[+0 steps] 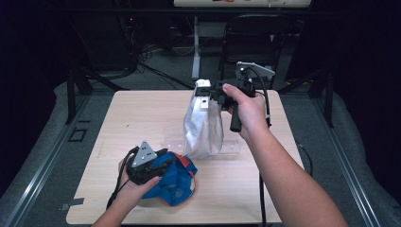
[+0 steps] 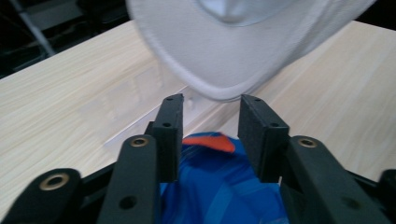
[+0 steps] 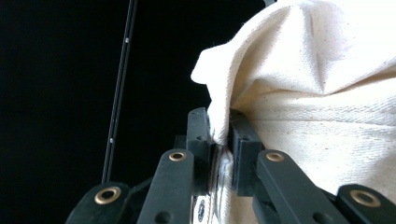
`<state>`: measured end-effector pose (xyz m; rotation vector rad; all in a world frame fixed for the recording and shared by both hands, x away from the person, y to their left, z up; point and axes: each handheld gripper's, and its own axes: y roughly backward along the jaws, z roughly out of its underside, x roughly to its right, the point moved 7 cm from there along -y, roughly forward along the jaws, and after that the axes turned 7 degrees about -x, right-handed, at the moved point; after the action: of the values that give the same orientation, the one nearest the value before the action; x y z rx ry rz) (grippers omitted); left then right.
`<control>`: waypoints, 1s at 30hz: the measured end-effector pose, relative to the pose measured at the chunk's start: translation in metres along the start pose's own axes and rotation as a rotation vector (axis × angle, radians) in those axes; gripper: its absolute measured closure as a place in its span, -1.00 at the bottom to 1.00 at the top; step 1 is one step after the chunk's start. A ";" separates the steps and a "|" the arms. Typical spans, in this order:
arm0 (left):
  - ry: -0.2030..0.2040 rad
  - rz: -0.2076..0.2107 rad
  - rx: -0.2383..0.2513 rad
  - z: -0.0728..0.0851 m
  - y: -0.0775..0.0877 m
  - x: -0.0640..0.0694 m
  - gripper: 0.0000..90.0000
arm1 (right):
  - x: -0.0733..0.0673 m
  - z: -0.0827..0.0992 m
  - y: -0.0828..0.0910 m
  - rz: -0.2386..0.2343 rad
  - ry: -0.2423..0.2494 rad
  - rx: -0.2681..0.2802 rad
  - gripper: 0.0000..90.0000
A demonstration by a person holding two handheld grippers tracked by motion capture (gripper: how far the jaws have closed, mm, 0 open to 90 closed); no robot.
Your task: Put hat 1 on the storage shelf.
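High view: the right gripper holds the top edge of a white cloth drawstring-type bag up off the pale wooden surface, the bag hanging down with its bottom at or just above a clear flat plastic piece lying there. In the right gripper view the jaws are pressed together on a fold of the bag's rim, pinching it firmly. The left gripper sits low at the near left of the surface over a crumpled blue fabric item with orange patches. In the left gripper view its jaws stand partly spread, with the blue fabric between and beneath them; whether the pads press on it I cannot tell for certain, though it appears gathered in the grip.

Judgement: the step in hand is bagging the fabric, with the bag held up and the fabric being collected. The next move calls for carrying the blue fabric up to the bag's mouth, which needs opening wide enough to receive it; a one-sided pinch may leave the mouth collapsed.
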<state>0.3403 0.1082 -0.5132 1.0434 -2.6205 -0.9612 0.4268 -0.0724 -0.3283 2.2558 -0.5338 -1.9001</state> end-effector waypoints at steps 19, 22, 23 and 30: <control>-0.063 -0.104 -0.009 -0.040 -0.029 0.002 0.54 | -0.016 -0.014 -0.017 -0.012 0.004 0.031 0.80; -0.060 -0.093 -0.013 -0.040 -0.028 -0.002 0.75 | -0.014 -0.013 -0.018 -0.003 0.003 0.030 0.80; -0.066 -0.086 -0.013 -0.039 -0.027 -0.004 0.75 | -0.014 -0.013 -0.019 -0.003 0.002 0.030 0.80; -0.048 -0.029 -0.003 -0.040 -0.022 -0.018 0.88 | -0.013 -0.016 -0.026 -0.003 -0.001 0.037 0.80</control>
<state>0.3811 0.0876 -0.4941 1.0732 -2.6488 -1.0084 0.4450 -0.0458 -0.3218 2.2793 -0.5710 -1.9081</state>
